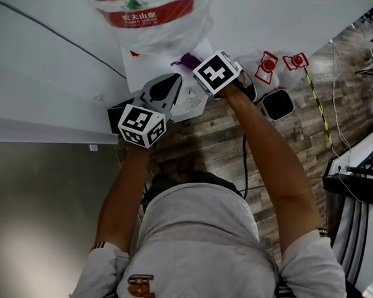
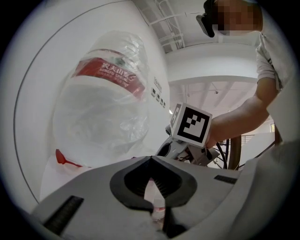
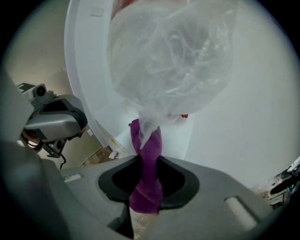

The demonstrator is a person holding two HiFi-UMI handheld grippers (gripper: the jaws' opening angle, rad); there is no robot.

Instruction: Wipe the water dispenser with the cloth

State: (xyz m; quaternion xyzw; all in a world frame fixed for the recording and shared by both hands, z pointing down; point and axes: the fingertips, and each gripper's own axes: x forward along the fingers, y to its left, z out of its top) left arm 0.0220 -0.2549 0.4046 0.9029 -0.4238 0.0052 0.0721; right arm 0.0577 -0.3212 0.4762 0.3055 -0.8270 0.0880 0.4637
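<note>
A wood-plank floor (image 1: 298,125) fills the centre and right of the head view. At upper right, two red-and-white objects (image 1: 267,66) (image 1: 296,60) lie side by side, with a rounded black square with a pale rim (image 1: 278,104) just below them. A yellow-and-black striped strip (image 1: 319,103) runs diagonally beside them. A black cable (image 1: 244,163) trails down the middle.

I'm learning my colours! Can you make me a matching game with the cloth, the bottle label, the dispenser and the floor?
Things:
1. cloth
2. bottle label
3. dispenser
4. floor

Colours:
A. red
B. brown
C. purple
D. white

Pairs: 1-C, 2-A, 3-D, 4-B
</note>
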